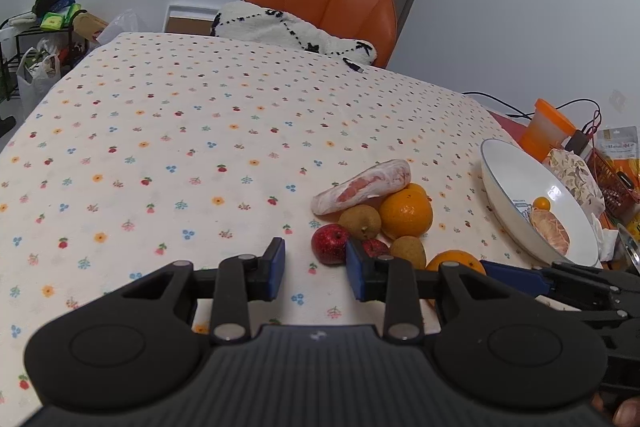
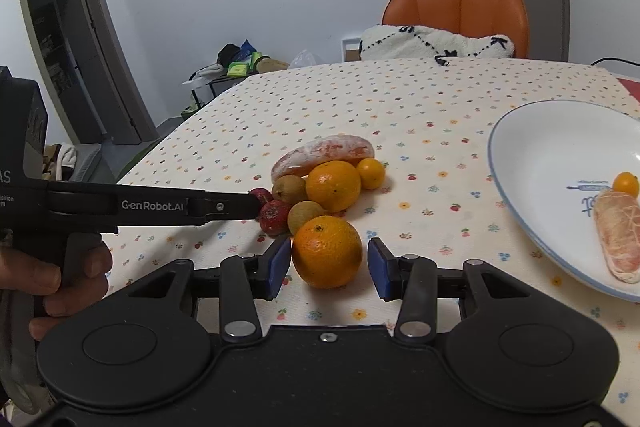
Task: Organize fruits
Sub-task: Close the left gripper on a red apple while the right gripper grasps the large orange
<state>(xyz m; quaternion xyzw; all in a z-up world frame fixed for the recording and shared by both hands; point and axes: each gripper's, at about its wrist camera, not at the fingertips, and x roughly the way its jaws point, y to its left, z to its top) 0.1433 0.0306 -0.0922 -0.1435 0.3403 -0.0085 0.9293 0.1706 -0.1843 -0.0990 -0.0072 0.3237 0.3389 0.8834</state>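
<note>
Item: the round, pebbly-skinned orange [image 2: 327,251], nearest fruit of the pile left of the white blue-rimmed plate [image 2: 520,163]. My left gripper [image 1: 316,269] is spread, empty, by the red apple [image 1: 330,243]. My right gripper [image 2: 329,266] brackets the orange, pads apart; I judge it firm, weighty, rollable — grip its widest girth.

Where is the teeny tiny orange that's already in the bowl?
The tiny orange sits inside the white bowl, at the right of the right wrist view, touching the peeled segment beside it.
</note>
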